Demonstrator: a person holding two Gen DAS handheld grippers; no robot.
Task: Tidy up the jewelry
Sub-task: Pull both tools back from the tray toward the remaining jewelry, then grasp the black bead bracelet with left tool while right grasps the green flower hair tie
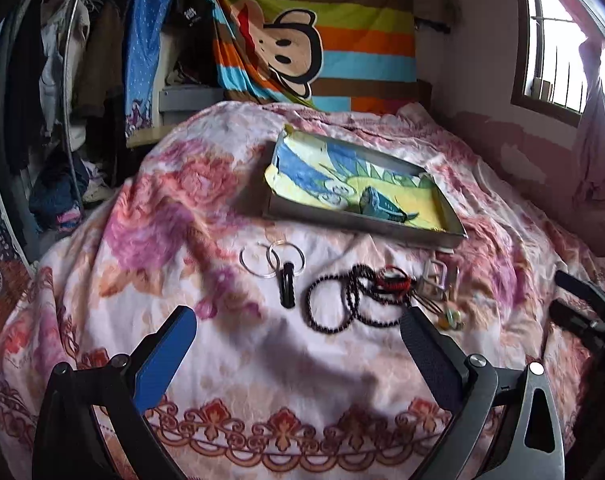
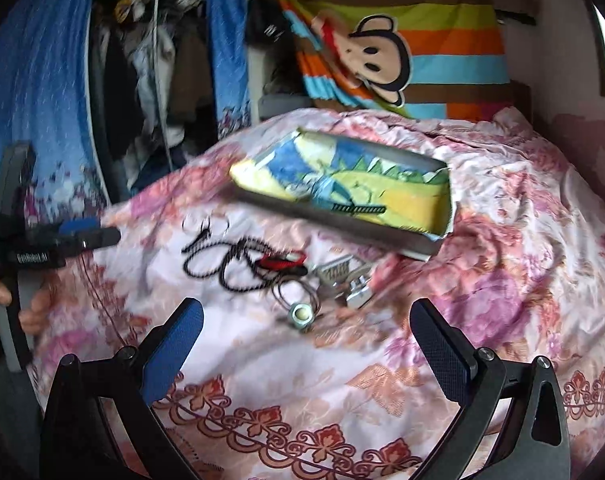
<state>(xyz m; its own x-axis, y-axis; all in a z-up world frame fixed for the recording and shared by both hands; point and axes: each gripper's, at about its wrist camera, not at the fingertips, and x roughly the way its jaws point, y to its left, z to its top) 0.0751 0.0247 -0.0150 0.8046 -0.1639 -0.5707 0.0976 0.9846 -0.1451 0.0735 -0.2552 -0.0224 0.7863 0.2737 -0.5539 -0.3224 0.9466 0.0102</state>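
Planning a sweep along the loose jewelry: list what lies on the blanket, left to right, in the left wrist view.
Two clear ring bangles → black oval hair clip → dark beaded necklace → red-and-black cord bracelet → silver square buckle.

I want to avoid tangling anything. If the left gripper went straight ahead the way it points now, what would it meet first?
Most likely the black bead necklace, which lies between and just beyond the open left gripper. The black clip and clear bangles sit slightly left of it. Depth is uncertain.
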